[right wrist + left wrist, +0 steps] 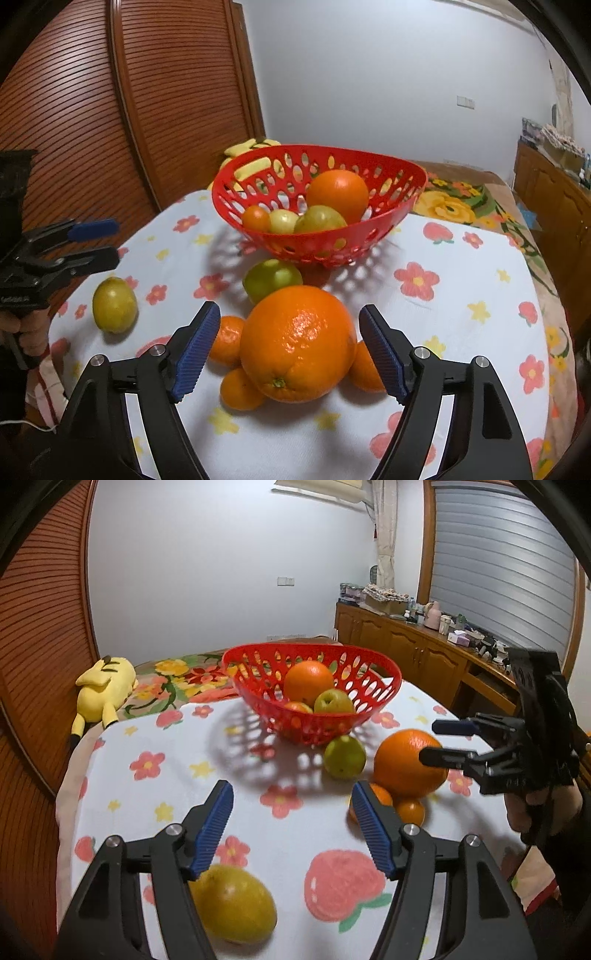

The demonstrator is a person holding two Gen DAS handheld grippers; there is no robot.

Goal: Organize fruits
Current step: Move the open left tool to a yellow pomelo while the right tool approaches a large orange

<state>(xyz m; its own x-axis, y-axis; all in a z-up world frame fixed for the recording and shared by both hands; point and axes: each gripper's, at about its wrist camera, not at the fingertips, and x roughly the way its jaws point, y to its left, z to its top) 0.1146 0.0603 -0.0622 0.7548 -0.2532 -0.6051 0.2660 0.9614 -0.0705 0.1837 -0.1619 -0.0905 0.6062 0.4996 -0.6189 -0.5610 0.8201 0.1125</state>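
No text, label, brand, number or sign can be read in either wrist view. The small boxes and bottles on the brown wooden sideboard (413, 642), far beyond the fingers, are too small and blurred to read.

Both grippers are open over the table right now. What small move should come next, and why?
Probably ease the right gripper forward and close on the big orange. It already sits between the open pads, untouched, on the cloth outside the red basket. The left gripper has nothing between its pads; the yellow-green fruit lies below its left finger, so it would need realigning first.
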